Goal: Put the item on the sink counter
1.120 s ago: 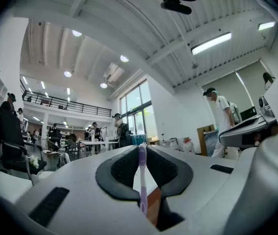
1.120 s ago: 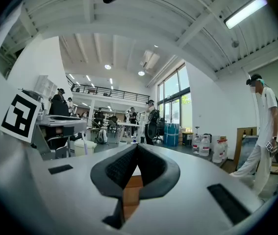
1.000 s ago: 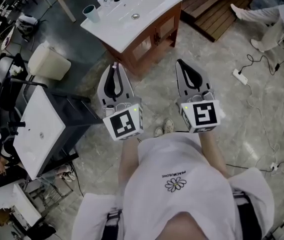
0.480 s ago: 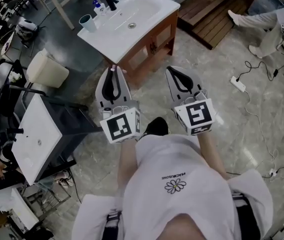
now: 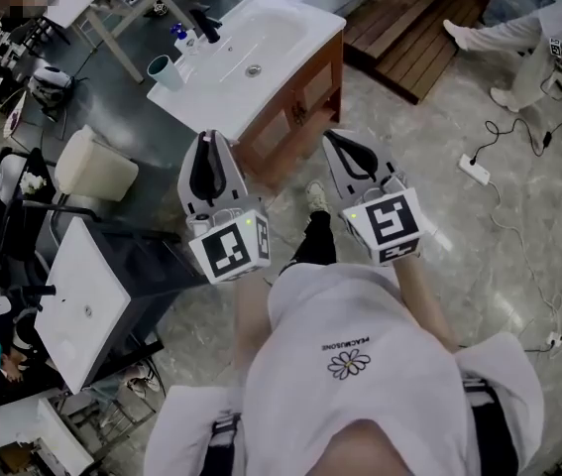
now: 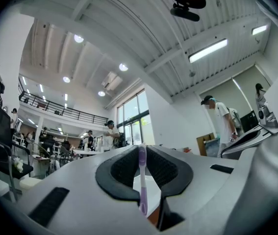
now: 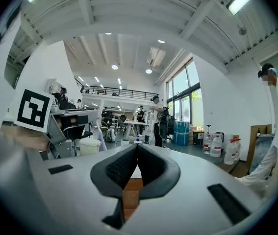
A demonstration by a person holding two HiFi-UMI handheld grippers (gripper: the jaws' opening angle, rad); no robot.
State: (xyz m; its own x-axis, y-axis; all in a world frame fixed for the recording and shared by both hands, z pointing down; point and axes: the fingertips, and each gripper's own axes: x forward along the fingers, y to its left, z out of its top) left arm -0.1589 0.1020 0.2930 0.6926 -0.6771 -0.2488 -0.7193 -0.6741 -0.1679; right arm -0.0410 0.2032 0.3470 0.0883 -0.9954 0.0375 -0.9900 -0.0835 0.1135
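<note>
left gripper (image 5: 209, 139): jaws closed on a purple toothbrush (image 6: 142, 180). in the left gripper view the brush stands upright between the black pads, pinched near the tips, with its lower end hanging free in the gap behind them

toothbrush is held in the air and is not on the sink counter (image 5: 216, 97)

right gripper (image 5: 332, 137): jaws closed with the pads meeting at the tips. the right gripper view shows nothing between them, only the brown cabinet front (image 5: 290, 117) seen through the gap

head view: both grippers are held out in front of the person, side by side and apart, tips pointing toward the sink counter. the left tips show just beside the counter's near corner; cannot tell whether they are over it or short of it. the right tips show against the floor (image 5: 439, 236), beside the cabinet's side

on the counter: white basin, black faucet (image 5: 204, 25) at the far edge, a blue-green cup (image 5: 162, 70) at the left corner, and a small bottle by the faucet, too small to read

surroundings: a second white sink top (image 5: 82, 300) low on the left, a white power strip (image 5: 475, 172) on the floor to the right
</note>
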